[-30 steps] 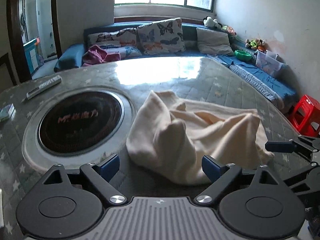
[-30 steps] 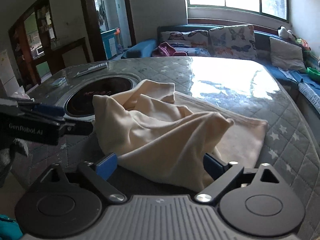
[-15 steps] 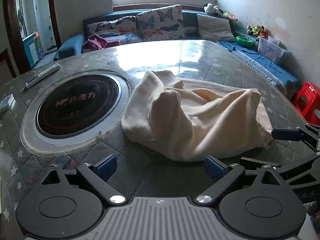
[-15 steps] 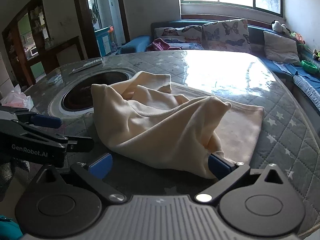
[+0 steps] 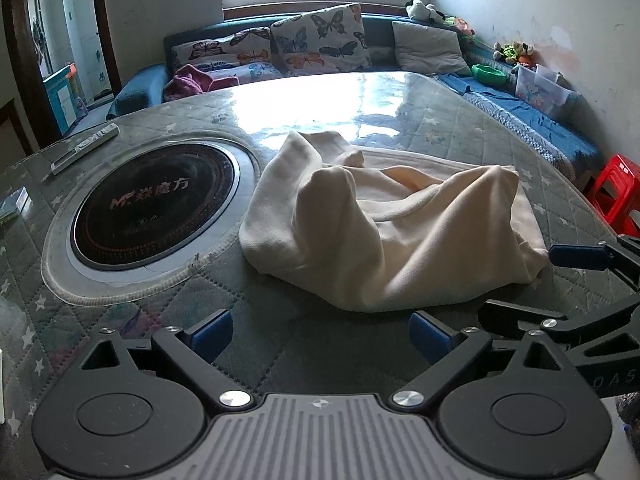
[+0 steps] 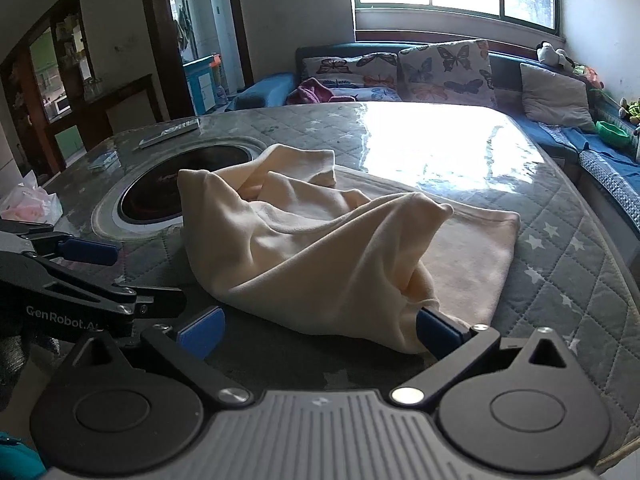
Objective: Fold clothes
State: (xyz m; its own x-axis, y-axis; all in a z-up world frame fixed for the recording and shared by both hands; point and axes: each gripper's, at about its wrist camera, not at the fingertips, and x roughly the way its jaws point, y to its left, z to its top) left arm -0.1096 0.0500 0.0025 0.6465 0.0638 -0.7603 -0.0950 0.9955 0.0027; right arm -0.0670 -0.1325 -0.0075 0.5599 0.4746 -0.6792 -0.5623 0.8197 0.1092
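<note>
Sunlight glares off a quilted grey star-patterned desk (image 5: 472, 128) where a crumpled cream fleece garment (image 5: 384, 224) lies near the front edge, beside a round black inset cooktop (image 5: 152, 204). Left tongs (image 5: 320, 336) hover spread and empty; right tongs (image 6: 320, 332) stand spread wide, one blue pad touching the garment's hem.
</note>
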